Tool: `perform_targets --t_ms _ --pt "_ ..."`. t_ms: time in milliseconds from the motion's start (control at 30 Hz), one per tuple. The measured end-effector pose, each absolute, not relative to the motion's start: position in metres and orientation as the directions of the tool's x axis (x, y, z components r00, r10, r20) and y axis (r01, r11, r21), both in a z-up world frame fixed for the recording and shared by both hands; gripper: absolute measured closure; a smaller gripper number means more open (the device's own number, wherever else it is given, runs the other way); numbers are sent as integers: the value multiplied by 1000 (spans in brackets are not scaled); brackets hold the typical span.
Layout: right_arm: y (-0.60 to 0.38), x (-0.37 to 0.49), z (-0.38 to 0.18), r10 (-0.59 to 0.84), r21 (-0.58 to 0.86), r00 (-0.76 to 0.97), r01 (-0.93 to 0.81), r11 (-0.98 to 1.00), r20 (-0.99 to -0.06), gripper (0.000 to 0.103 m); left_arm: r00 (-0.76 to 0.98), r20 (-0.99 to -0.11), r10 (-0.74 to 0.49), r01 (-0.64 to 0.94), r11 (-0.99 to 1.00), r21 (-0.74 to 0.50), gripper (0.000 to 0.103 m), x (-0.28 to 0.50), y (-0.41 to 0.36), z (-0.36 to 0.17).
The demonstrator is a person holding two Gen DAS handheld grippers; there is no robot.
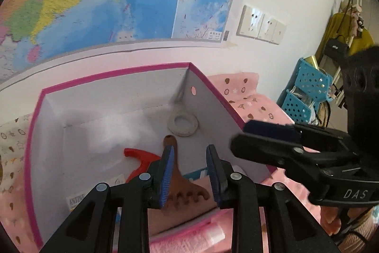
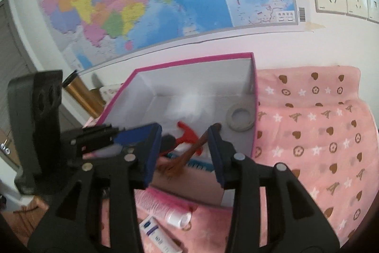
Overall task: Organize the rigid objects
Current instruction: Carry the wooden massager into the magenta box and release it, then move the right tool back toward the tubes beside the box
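Observation:
An open pink-rimmed box (image 1: 118, 74) (image 2: 189, 61) stands on the bed against the wall. Inside it lie a brown wooden comb (image 1: 182, 184) (image 2: 189, 153), a red plastic piece (image 1: 139, 155) (image 2: 189, 134) and a white tape ring (image 1: 182, 125) (image 2: 240, 121). My left gripper (image 1: 189, 147) (image 2: 156, 134) hovers over the box with a narrow gap. The comb shows through that gap lower down, and neither pad presses on it. My right gripper (image 2: 184, 129) (image 1: 239, 136) reaches in over the box's right wall, open wide and holding nothing. In the right wrist view the comb looks smeared.
A pink patterned blanket (image 2: 308, 134) covers the bed around the box. A small white bottle (image 2: 177, 217) and a tube (image 2: 154, 231) lie in front of the box. A blue-and-white pack (image 1: 196, 174) sits inside it. Blue perforated baskets (image 1: 305, 87) stand at the right. A map (image 1: 94, 4) hangs behind.

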State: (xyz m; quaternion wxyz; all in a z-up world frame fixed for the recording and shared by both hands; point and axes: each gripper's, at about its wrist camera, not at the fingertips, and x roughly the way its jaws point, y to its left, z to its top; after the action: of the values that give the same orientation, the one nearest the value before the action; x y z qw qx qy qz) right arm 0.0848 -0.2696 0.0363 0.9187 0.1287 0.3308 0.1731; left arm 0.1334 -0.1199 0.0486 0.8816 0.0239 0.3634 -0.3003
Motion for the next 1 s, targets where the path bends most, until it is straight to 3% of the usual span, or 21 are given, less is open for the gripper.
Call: perform_targets --t_ms 233,467,733,1000 --pt "-275 41 25 476 407 710 -284 868 -518 60 615 -597 -514 542 826 -154 66 93 -84 54" --pt "-277 2 -13 539 502 662 -273 820 -520 60 620 -574 -535 540 821 -183 65 60 -55 46" --pt "-270 -15 -70 536 541 579 -185 821 -614 60 527 -666 -527 556 807 -198 65 32 -57 2" --pt "-261 -27 -95 531 549 541 -145 823 -653 60 432 -750 -501 530 814 -238 65 26 -67 -45"
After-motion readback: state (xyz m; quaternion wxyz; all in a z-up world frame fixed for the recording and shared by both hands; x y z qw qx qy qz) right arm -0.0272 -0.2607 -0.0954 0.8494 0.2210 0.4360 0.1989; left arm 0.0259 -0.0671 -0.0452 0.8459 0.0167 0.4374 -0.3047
